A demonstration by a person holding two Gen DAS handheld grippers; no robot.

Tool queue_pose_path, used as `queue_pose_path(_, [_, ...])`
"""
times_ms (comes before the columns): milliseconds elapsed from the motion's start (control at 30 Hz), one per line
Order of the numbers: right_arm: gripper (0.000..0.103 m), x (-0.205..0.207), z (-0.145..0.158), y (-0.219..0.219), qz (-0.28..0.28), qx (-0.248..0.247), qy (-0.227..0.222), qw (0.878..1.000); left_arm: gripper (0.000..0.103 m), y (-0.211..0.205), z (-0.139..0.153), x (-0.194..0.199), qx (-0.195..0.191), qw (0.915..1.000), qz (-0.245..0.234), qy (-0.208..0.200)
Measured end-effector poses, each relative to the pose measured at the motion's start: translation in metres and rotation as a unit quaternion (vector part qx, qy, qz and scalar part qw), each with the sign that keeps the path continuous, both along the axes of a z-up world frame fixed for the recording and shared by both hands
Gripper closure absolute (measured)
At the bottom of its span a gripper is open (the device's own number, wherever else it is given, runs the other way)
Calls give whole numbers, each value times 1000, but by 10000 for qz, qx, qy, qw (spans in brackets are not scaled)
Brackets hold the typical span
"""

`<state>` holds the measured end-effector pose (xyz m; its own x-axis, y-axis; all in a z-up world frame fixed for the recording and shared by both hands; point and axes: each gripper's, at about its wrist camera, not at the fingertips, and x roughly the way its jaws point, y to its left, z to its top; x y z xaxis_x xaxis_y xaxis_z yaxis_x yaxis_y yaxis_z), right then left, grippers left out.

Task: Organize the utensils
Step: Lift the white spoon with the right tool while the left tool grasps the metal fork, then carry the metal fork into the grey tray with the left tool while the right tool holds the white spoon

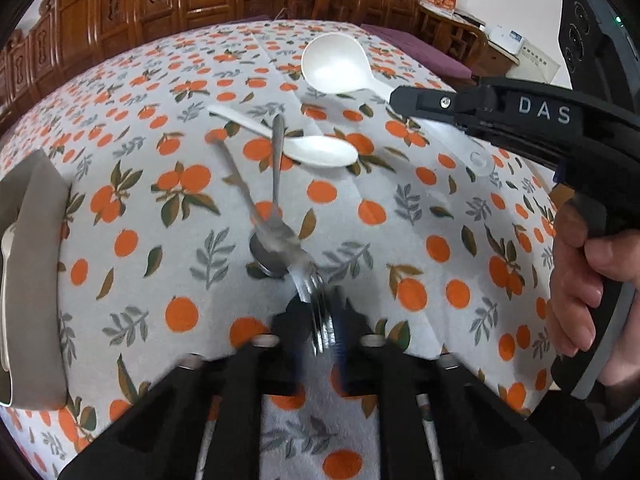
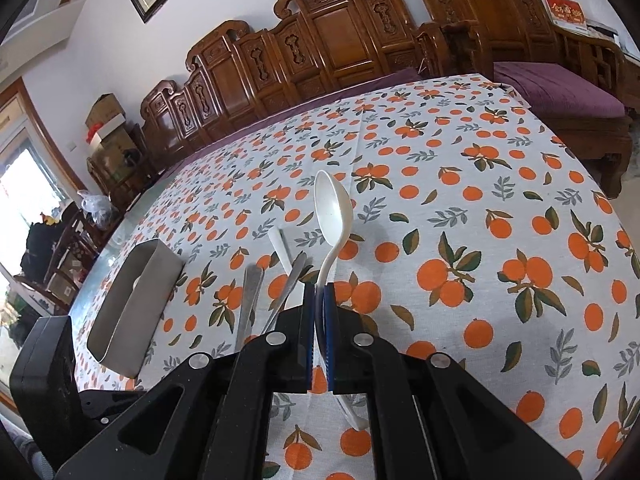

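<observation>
My left gripper [image 1: 320, 312] is shut on the tines of a metal fork [image 1: 256, 212], blurred, its handle pointing away over the table. A metal spoon [image 1: 276, 168] lies under it, bowl toward me. A small white spoon [image 1: 316, 150] lies beyond. My right gripper [image 2: 319, 292] is shut on the handle of a large white ladle [image 2: 332, 208], held above the cloth; it shows in the left wrist view [image 1: 334, 64] with the right gripper [image 1: 404, 98]. A grey metal utensil holder [image 2: 132, 304] stands at the left and shows in the left wrist view [image 1: 36, 280].
The table carries an orange-print cloth [image 2: 480, 240]. Metal handles [image 2: 250, 296] and a white handle [image 2: 280, 248] lie left of the right gripper. Carved wooden chairs [image 2: 320, 40] line the far side. A purple-cushioned bench [image 2: 560, 88] stands at the right.
</observation>
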<state>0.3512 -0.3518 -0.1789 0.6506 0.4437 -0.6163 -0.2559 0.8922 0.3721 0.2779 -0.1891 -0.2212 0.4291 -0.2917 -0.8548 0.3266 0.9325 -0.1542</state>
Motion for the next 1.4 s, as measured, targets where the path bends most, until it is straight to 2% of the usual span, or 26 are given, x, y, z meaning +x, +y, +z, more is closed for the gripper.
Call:
queue_pose_path(133, [98, -2, 2, 8, 77, -24, -26, 10000, 102, 12, 5, -5, -83, 9999, 55, 9])
queue_pose_path(667, [98, -14, 6, 51, 568, -314, -126, 9978, 102, 56, 53, -18, 162, 9987, 22, -489])
queue_pose_path(1400, [98, -31, 24, 86, 991, -235, -372, 9941, 103, 90, 107, -19, 234, 9945, 111, -1014])
